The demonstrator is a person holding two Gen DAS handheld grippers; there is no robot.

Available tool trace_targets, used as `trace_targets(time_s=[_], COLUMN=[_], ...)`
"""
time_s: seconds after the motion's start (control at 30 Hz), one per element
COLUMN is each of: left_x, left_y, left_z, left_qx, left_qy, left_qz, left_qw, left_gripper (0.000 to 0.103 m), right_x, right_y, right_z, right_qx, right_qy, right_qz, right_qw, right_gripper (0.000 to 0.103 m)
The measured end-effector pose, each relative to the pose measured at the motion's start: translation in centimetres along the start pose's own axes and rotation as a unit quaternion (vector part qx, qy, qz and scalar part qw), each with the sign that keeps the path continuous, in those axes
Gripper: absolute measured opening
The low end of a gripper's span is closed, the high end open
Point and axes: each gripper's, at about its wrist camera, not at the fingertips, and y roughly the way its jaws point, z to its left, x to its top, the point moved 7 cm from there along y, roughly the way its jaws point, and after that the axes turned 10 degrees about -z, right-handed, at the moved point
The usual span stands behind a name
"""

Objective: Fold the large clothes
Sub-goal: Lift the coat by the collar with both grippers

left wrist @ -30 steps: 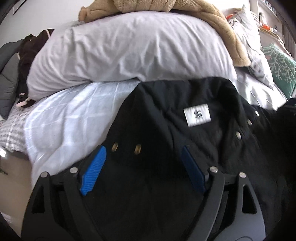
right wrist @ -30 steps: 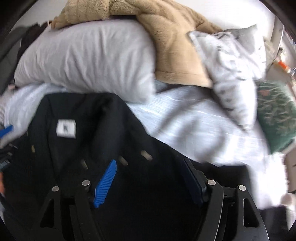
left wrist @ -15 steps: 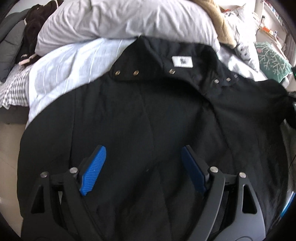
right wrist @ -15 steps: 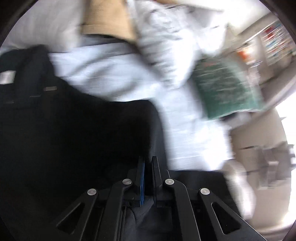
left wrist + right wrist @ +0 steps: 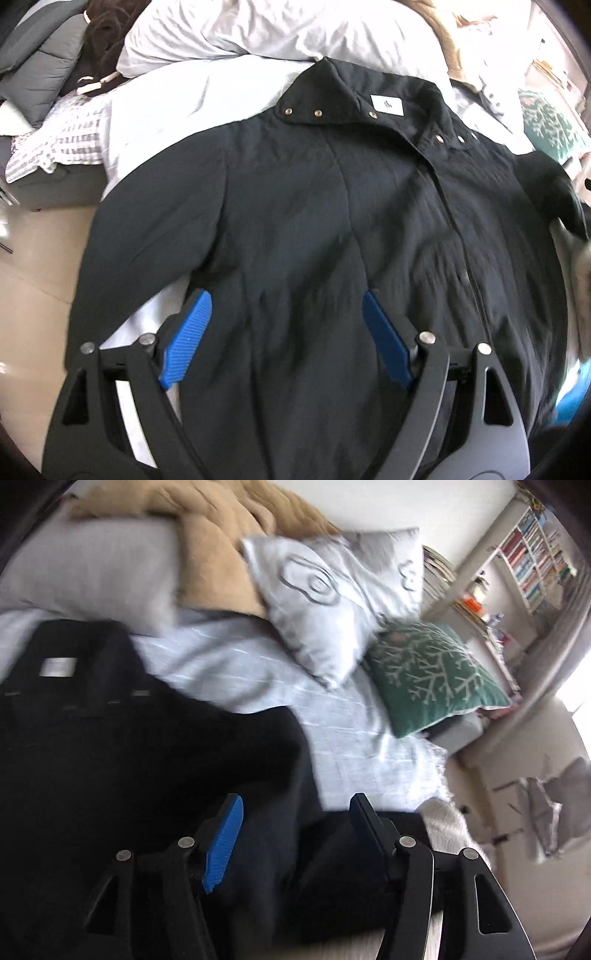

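Observation:
A large black jacket (image 5: 332, 221) lies spread front-up on the bed, collar with a white label (image 5: 386, 104) at the far end, snaps along the placket. Its left sleeve hangs over the bed's left edge. My left gripper (image 5: 286, 328) is open and empty above the jacket's lower body. In the right wrist view the jacket (image 5: 129, 746) fills the left side, blurred. My right gripper (image 5: 295, 827) is open, its fingers astride the jacket's right sleeve, holding nothing.
A pale blue sheet (image 5: 258, 672) covers the bed. A white duvet (image 5: 277, 29), tan blanket (image 5: 221, 542), grey patterned pillow (image 5: 332, 590) and green cushion (image 5: 432, 672) lie at the head. Checked cloth (image 5: 66, 140) is left. Bookshelves (image 5: 532, 554) stand at the right.
The left gripper has pulled back further, so more of the jacket shows. The right gripper was shut half a second ago and is now open over the right sleeve.

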Motion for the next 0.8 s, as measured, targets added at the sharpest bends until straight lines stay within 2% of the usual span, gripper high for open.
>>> trace_targets(time_s=[0.1, 0.17, 0.33, 0.43, 0.57, 0.7, 0.8], left_x=[-2.8, -4.2, -8.7, -11.4, -15.2, -19.9, -22.8], left_y=[-3.5, -4.9, -7.8, -9.1, -10.3, -10.1, -9.7], left_z=[0.7, 1.3, 3.5, 5.1, 6.7, 7.3, 7.0], left_qx=[-0.001, -0.006, -0.015, -0.017, -0.040, -0.061, -0.087], left_qy=[0.015, 0.015, -0.001, -0.027, -0.063, -0.093, -0.108], left_qz=[-0.001, 0.002, 0.015, 0.027, 0.051, 0.103, 0.129], left_qw=[0.9999, 0.9999, 0.9998, 0.9991, 0.9959, 0.9885, 0.9819], left_gripper=[0.084, 0.084, 0.084, 0.084, 0.084, 0.084, 0.083], right_x=[-2.7, -5.2, -12.1, -16.3, -20.9, -25.6, -28.6], right_y=[-5.3, -7.7, -12.2, -13.4, -14.0, -13.9, -13.8], right_z=[1.1, 1.7, 3.7, 4.9, 5.6, 5.8, 5.8], right_qx=[0.057, 0.089, 0.164, 0.184, 0.193, 0.220, 0.247], right_qy=[0.006, 0.015, 0.031, 0.028, 0.024, 0.055, 0.097], right_qz=[-0.013, -0.010, 0.010, 0.041, 0.082, 0.150, 0.199], right_qw=[0.998, 0.996, 0.986, 0.982, 0.978, 0.962, 0.943], right_gripper=[0.071, 0.071, 0.076, 0.076, 0.076, 0.076, 0.076])
